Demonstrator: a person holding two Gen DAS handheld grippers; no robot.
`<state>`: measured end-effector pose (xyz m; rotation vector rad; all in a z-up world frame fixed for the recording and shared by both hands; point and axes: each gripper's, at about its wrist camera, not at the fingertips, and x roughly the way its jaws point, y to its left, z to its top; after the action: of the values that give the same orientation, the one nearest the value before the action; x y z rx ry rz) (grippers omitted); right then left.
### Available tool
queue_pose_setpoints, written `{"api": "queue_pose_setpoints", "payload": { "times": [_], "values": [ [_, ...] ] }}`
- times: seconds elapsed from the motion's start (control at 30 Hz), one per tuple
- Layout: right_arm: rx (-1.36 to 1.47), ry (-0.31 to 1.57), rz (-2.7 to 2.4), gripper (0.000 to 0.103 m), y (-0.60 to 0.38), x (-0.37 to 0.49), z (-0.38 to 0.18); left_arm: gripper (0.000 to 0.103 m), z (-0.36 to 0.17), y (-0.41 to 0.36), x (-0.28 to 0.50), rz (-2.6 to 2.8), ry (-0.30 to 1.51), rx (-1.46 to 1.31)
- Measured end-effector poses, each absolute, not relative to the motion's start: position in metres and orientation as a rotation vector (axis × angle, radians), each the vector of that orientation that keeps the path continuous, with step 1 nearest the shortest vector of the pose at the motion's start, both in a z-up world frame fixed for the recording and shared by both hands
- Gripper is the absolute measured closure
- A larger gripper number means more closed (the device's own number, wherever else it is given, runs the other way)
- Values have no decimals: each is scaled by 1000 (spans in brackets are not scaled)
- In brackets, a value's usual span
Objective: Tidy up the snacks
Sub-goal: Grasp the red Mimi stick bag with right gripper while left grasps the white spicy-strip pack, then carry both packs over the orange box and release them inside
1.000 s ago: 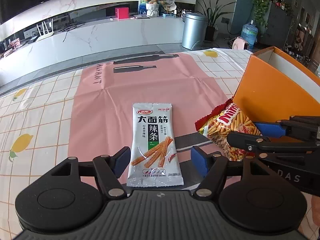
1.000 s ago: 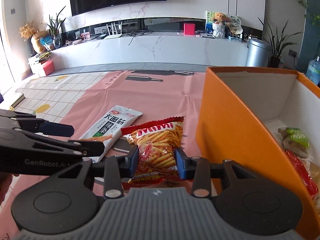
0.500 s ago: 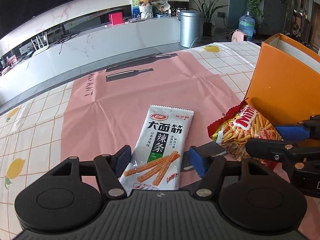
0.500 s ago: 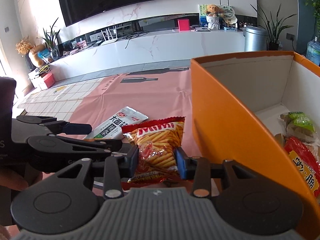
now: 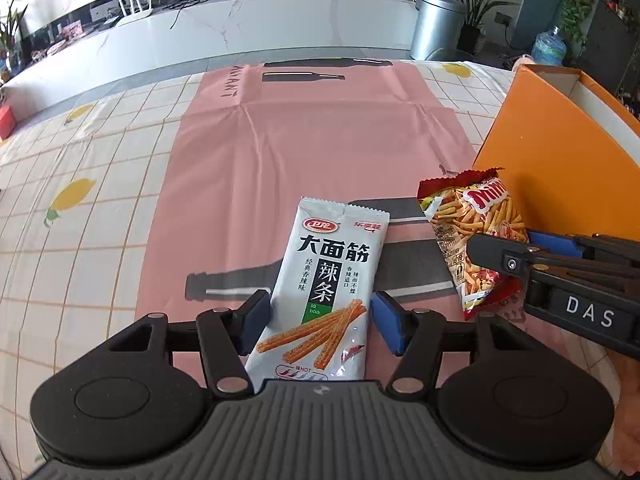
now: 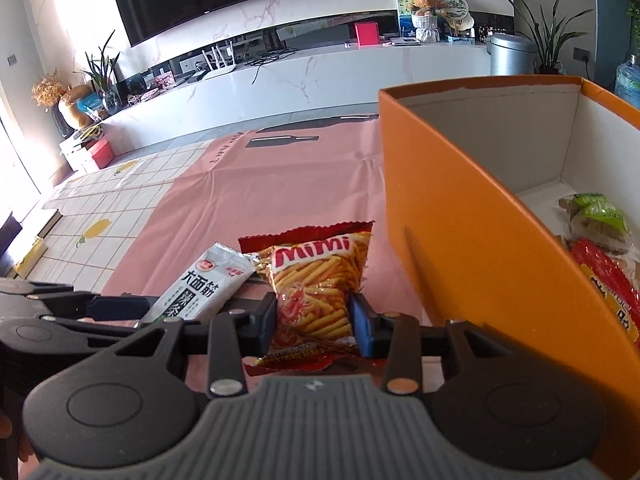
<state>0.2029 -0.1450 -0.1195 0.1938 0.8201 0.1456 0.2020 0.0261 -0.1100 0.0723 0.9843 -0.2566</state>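
Right wrist view: the tall orange cardboard box (image 6: pixel 472 240) stands beside the red-and-yellow crinkly Mimi stick-snack bag (image 6: pixel 316 292), pinched in the right gripper (image 6: pixel 314 326). The silver-white spicy-strip packet (image 5: pixel 324 292) lies flat on the pink mat (image 5: pixel 320 128) — between the left gripper (image 5: pixel 318 320) pads, which have just been spreading slightly, apart from its edges.

Your white packet (image 5: pixel 320 292) reads 大面筋 and 辣条, with "HOT" near its bottom edge. The red chip bag (image 6: pixel 316 292) says "Mimi". The black tongs arm (image 5: pixel 580 280) carries "DAS".
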Motion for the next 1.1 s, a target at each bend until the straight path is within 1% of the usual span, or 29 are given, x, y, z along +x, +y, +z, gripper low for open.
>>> {"api": "queue_pose_setpoints", "payload": {
  "times": [0.07,0.13,0.2,0.23,0.27,0.5,0.63,0.67,0.7,0.77,0.9,1.0,1.1],
  "values": [
    [209,825,160,66,-146,198,-119,23,-107,29,196,-267,967,62],
    [212,822,168,64,-146,195,-118,20,-107,30,192,-285,922,78],
    [204,801,166,63,-146,193,-115,18,-107,29,190,-307,886,109],
    [201,794,167,58,-146,194,-114,17,-108,28,191,-321,874,118],
    [195,786,169,57,-146,194,-113,17,-110,26,192,-328,869,124],
    [190,798,178,54,-146,199,-116,17,-125,19,202,-365,864,176],
    [175,810,179,53,-144,202,-119,22,-128,20,201,-359,844,166],
    [170,812,178,53,-143,203,-120,25,-129,20,200,-356,838,168],
    [166,815,178,53,-143,203,-121,28,-128,20,199,-357,832,166],
    [161,817,177,53,-142,203,-121,43,-127,19,198,-350,827,156],
    [157,830,168,55,-141,204,-123,45,-126,18,197,-335,830,145],
    [139,836,168,61,-138,203,-123,47,-125,20,195,-316,833,125],
    [120,834,167,64,-136,201,-122,47,-122,23,195,-295,853,95]
  ]
}}
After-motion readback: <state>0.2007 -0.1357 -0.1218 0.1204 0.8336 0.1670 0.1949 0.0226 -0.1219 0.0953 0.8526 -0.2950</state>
